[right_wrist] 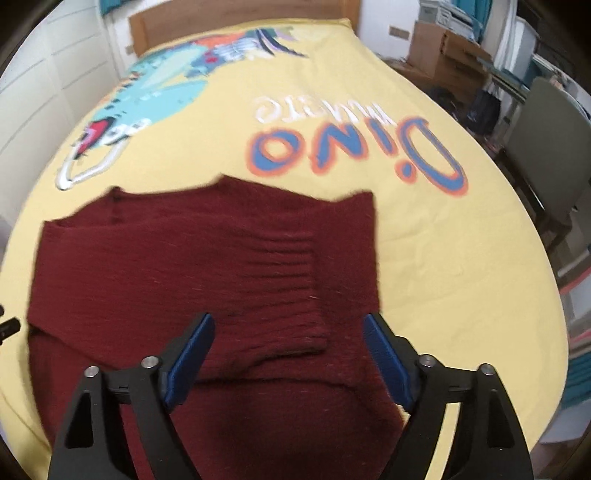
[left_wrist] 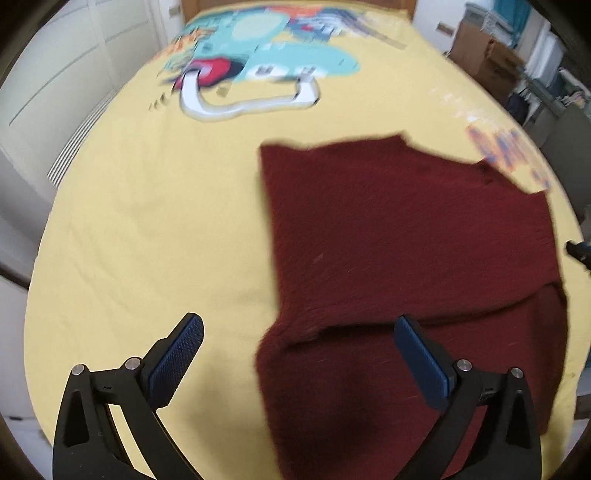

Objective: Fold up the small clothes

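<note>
A dark red knitted sweater (left_wrist: pixel 388 240) lies folded on the yellow bed cover (left_wrist: pixel 147 240). In the left wrist view it fills the right half, with a fold edge across it near the bottom. My left gripper (left_wrist: pixel 299 332) hovers above its left edge, jaws wide open, nothing between the blue pads. In the right wrist view the sweater (right_wrist: pixel 184 258) lies flat with a ribbed sleeve cuff (right_wrist: pixel 291 280) folded over its right side. My right gripper (right_wrist: pixel 286 332) hangs above that cuff, jaws open and holding nothing.
The bed cover (right_wrist: pixel 443 258) carries a cartoon print (left_wrist: pixel 258 62) and large blue lettering (right_wrist: pixel 354 151). White cupboards (left_wrist: pixel 55 74) stand to the left. Cardboard boxes (right_wrist: pixel 443 51) and a grey chair (right_wrist: pixel 546 147) stand to the right. A wooden headboard (right_wrist: pixel 229 14) is at the far end.
</note>
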Available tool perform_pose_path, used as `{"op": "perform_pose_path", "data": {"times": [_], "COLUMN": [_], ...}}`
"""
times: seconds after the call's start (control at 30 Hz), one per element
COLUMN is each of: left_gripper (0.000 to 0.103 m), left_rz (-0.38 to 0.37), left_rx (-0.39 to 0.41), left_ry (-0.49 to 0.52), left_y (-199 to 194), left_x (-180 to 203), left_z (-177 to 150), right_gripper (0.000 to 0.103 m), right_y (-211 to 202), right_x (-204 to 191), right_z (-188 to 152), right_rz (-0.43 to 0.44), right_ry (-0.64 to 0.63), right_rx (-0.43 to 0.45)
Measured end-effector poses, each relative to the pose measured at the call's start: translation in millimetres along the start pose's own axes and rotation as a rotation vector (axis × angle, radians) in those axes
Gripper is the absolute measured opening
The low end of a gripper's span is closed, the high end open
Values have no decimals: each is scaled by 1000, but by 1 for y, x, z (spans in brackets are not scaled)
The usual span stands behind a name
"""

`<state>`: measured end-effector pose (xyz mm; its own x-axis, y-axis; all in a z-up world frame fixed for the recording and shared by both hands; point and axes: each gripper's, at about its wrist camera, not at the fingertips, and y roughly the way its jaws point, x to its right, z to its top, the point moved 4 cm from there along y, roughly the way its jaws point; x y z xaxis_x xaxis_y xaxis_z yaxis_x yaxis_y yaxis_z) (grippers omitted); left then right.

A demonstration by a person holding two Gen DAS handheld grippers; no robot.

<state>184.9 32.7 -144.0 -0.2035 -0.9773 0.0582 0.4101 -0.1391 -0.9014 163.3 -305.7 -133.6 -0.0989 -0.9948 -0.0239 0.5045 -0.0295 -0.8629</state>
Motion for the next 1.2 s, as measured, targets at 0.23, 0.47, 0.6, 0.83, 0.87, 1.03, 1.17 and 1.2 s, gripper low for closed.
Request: {"op": "perform_pose_path", "data": {"times": [0.23,0.47,0.6,0.83,0.87,1.03,1.17,1.2], "left_gripper": [102,102,102,102,102,102,102,102], "left_rz": [-56,-71,15,20,21,46,25,15], "left_rx": [165,38,24,21,21,7,-18,-21], "left_ry": [50,44,75,76,71,52,53,54], "left_y": [0,79,93,103,103,98,96,94], "left_x": [63,81,69,48,48,51,48,48], "left_z": [30,33,23,15,15,13,15,16], "right_gripper": [103,103,103,102,102,102,102,102], "right_y": [-4,44,65,74,76,80,79,76], "right_x": [-55,-80,-60,1,0,-4,-5,-5], "right_z": [-10,-25,-26,-35,-37,-42,-44,-43], "right_rz": [28,0,-55,3,7,-9,-11,-9], "right_ry": [-88,-141,-137,20,7,16,28,25], "right_rx": [105,49,21,-10,-10,-7,-4,-11]}}
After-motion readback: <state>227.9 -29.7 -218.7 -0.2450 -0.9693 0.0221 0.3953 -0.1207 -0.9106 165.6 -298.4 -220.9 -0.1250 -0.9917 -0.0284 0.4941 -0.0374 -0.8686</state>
